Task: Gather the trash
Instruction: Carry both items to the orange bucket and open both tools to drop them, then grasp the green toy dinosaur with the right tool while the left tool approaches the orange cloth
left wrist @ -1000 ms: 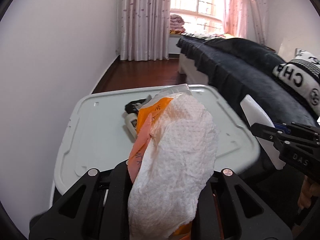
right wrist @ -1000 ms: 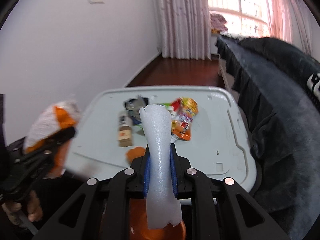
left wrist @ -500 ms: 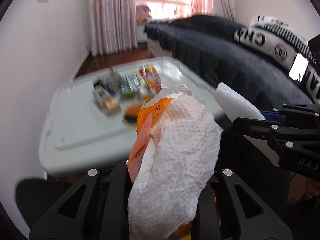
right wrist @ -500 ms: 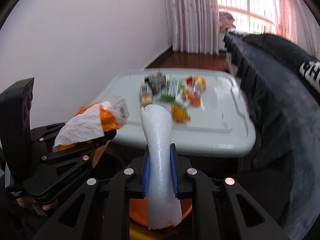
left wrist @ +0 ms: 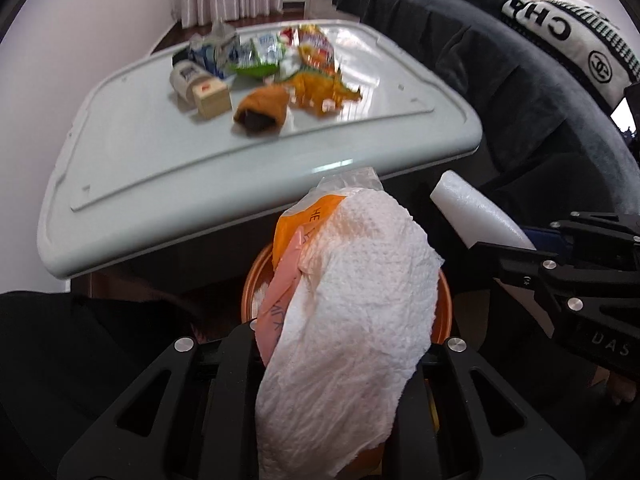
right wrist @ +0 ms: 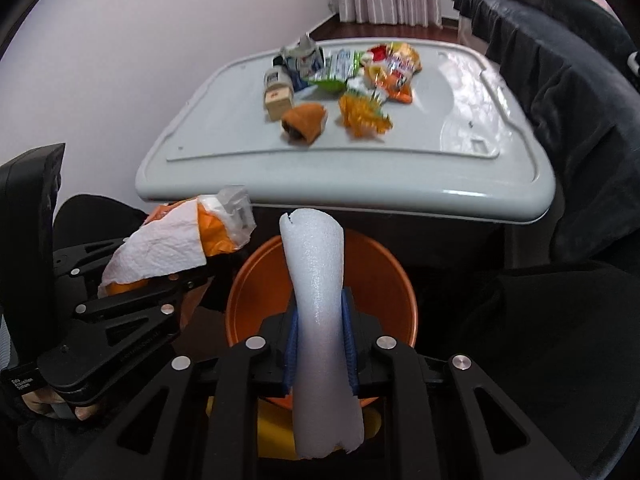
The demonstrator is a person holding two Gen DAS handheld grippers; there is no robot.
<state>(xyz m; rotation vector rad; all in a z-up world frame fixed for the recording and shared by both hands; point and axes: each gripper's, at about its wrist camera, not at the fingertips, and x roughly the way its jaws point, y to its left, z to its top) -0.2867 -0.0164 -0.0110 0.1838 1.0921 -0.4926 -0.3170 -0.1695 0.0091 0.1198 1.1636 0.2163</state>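
Left wrist view: left gripper (left wrist: 340,364), jaws beginning to part, clasps crumpled tissue and orange wrapper (left wrist: 348,304), which hide most of the orange bin (left wrist: 443,300) below; right wrist view: right gripper (right wrist: 318,346), jaws opening, grips a white foam strip (right wrist: 316,300) above the bin, bottom edge cut off

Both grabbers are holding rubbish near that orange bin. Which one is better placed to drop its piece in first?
Probably the right gripper. Its white foam strip hangs directly over the orange bin, and its jaws are opening. The left gripper, holding the paper towel bundle, sits nearer the bin's left rim.
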